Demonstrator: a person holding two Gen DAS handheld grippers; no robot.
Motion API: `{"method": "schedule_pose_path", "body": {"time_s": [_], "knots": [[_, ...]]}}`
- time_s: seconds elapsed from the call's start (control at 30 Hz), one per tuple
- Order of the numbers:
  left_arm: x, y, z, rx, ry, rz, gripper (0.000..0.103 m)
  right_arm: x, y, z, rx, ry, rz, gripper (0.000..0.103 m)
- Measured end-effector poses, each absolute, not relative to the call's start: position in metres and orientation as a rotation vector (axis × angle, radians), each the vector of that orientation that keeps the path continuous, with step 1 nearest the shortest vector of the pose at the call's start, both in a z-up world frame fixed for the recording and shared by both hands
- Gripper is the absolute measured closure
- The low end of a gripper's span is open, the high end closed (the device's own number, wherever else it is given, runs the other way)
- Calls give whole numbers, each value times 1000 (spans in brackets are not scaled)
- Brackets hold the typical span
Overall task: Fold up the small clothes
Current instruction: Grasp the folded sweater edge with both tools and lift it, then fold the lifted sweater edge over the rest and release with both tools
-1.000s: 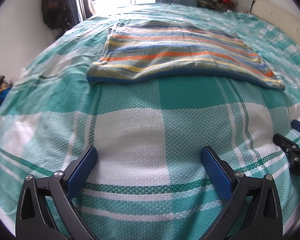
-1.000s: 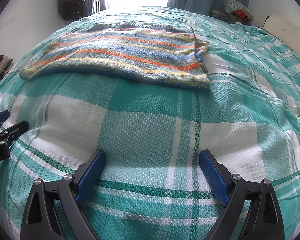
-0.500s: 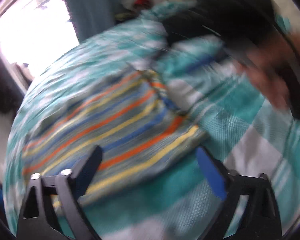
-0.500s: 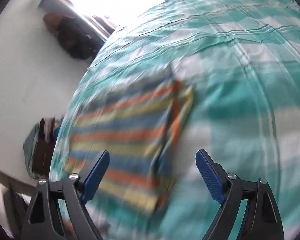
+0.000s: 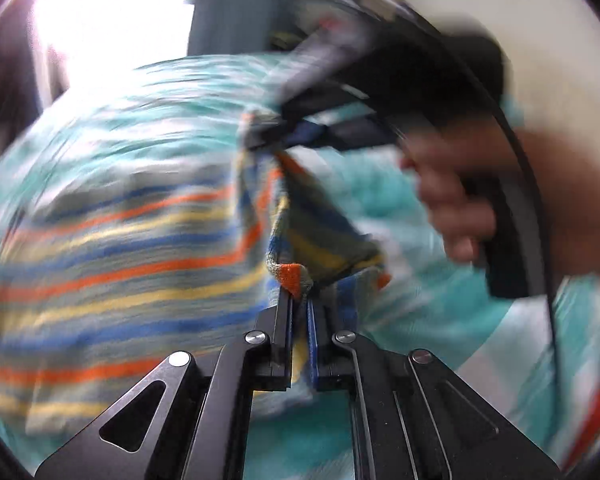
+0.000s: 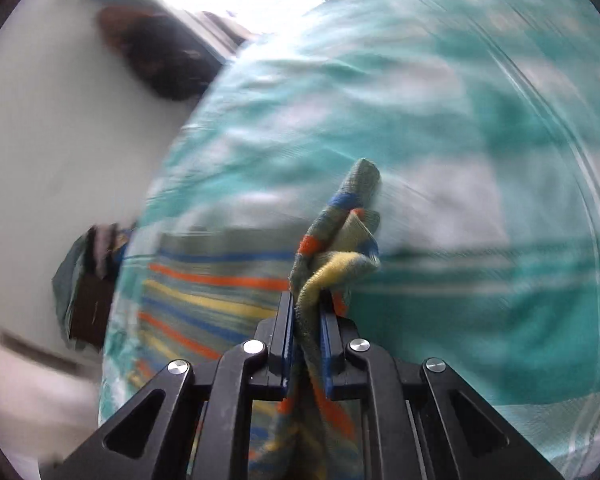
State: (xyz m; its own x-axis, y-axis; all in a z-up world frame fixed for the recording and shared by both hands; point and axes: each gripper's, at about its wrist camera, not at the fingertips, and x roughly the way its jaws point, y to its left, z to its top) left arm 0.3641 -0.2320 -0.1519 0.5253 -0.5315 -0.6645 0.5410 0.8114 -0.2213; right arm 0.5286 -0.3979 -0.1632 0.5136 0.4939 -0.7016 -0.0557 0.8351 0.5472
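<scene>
Item: one knitted garment striped in orange, yellow, blue and grey-green (image 5: 112, 264), most of it lying on the bed covered in a teal-and-white checked sheet (image 6: 480, 128), one edge lifted. Left hand-held gripper (image 5: 299, 300): pressed together, pinching a bunched corner of that edge. Right hand-held gripper (image 6: 306, 312): likewise closed on a thick wad of the knit. My judgement of risk: both pinches sit near the fingertips, so a quick swing, which the blur suggests, could pull the fabric free; uneven pull between my two holds would skew the fold. Labels, brands, writing: none I can read; all too blurred.
</scene>
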Motion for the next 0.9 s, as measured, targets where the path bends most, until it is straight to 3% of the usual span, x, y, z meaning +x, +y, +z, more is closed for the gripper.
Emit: {"method": "schedule_pose_path", "body": {"time_s": [0.13,0.3,0.4,0.43,0.47,0.5,0.57,0.8,0.83,0.9], "knots": [[382,-124,-130,-278,786,-517,99,542,-330,-119,445,933,470,91],[399,-33,-158,-394,838,-323,99,577,-218,-117,383,951,574,91],[402,4,-188,-398,924,-212,89,590,-163,-147,395,1033,619,80],[401,17,-194,-407,947,-177,87,590,-155,-156,406,1059,614,69],[399,28,-196,-426,951,-156,86,586,-151,-161,427,1057,610,69],[391,40,-196,-452,942,-149,83,581,-153,-161,442,1039,615,69],[376,55,-188,-471,912,-143,57,565,-167,-154,454,995,608,69],[391,30,-154,-375,781,-388,26,485,-210,-143,222,964,503,69],[400,19,-152,-338,783,-468,17,473,-217,-146,222,971,499,69],[417,3,-157,-259,798,-550,13,450,-229,-152,254,984,502,69]]}}
